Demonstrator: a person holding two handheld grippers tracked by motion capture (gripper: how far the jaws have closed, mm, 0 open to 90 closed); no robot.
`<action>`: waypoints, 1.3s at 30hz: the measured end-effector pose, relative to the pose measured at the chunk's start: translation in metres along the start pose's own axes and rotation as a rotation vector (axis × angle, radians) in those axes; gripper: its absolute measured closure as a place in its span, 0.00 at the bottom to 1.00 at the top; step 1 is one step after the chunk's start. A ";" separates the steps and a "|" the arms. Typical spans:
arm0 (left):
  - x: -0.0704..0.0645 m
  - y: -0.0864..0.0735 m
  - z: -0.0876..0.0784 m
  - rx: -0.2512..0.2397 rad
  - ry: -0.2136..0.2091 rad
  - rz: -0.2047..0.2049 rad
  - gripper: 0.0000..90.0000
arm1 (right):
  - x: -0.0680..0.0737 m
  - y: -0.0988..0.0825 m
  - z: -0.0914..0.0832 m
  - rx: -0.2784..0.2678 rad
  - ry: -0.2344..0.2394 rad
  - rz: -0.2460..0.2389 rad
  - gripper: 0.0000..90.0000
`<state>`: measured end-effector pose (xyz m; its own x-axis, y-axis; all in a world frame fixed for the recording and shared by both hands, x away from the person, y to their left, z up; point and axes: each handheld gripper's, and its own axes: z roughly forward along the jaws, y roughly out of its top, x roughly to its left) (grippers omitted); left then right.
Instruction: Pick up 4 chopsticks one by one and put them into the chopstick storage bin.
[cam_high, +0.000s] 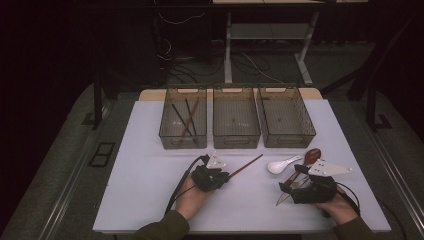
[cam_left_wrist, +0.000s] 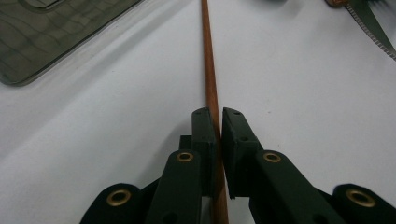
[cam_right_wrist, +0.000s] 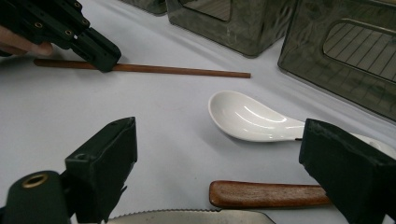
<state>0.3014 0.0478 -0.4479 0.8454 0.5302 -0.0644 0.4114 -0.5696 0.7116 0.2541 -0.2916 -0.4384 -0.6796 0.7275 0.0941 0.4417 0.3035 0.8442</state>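
on the white table (cam_high: 140, 200), three bins (cam_high: 236, 122) stand in a row at the far side; the left one holds chopsticks (cam_high: 183, 119). the left gripper (cam_high: 223, 176) has its jaws clamped on a chopstick (cam_left_wrist: 211, 88) lying on the table in front of the bins. right of it lie a white spoon (cam_right_wrist: 250, 119), a wooden handle (cam_right_wrist: 266, 194) and a serrated knife (cam_right_wrist: 187, 217). the right gripper (cam_high: 286, 186) sits over the knife, jaws wide apart.

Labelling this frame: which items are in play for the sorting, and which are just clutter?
In play: chopstick clamped by left gripper; open right gripper; white spoon; knife; brown spoon; three bins, left one holding chopsticks.

Lying about: cables, table legs behind.
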 end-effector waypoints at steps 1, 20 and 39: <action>0.001 0.000 -0.001 -0.005 -0.004 -0.006 0.93 | 0.000 0.000 0.000 0.000 0.001 -0.001 0.12; 0.015 0.000 -0.030 -0.045 -0.089 0.029 0.93 | -0.001 0.000 -0.001 -0.002 0.000 0.000 0.12; 0.038 -0.002 -0.071 -0.119 -0.099 0.020 0.93 | -0.002 0.000 -0.002 -0.008 -0.001 -0.002 0.12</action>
<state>0.3083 0.1140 -0.4019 0.8848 0.4517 -0.1143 0.3561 -0.4974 0.7910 0.2541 -0.2944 -0.4376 -0.6800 0.7275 0.0917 0.4358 0.3004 0.8485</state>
